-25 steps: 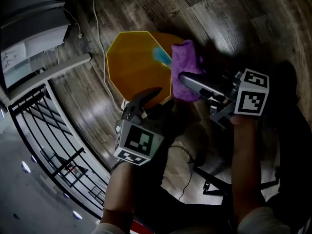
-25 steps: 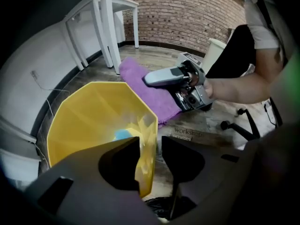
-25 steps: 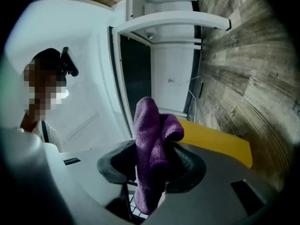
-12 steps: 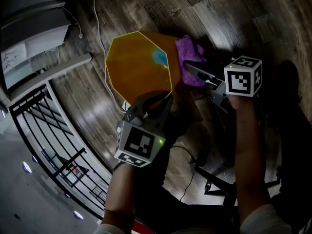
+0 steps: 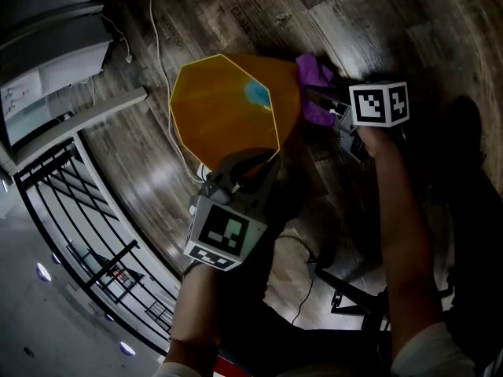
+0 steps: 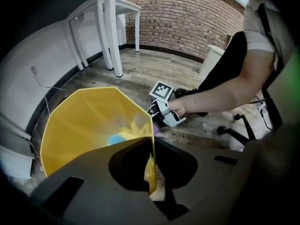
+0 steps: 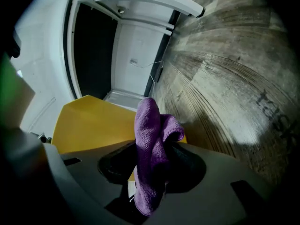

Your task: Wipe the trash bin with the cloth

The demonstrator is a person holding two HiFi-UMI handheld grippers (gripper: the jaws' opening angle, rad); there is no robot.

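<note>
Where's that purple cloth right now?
In the head view the cloth is right of centre, pinched in the right gripper, just beside the right outer wall of the yellow bin.

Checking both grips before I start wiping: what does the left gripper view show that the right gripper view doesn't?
Only the left gripper view: the left gripper shut on the rim of the trash bin, a blue scrap inside it, and the person's right forearm. Only the right gripper view: the purple cloth pinched in the right gripper. Both: the yellow bin and the wood floor.
</note>
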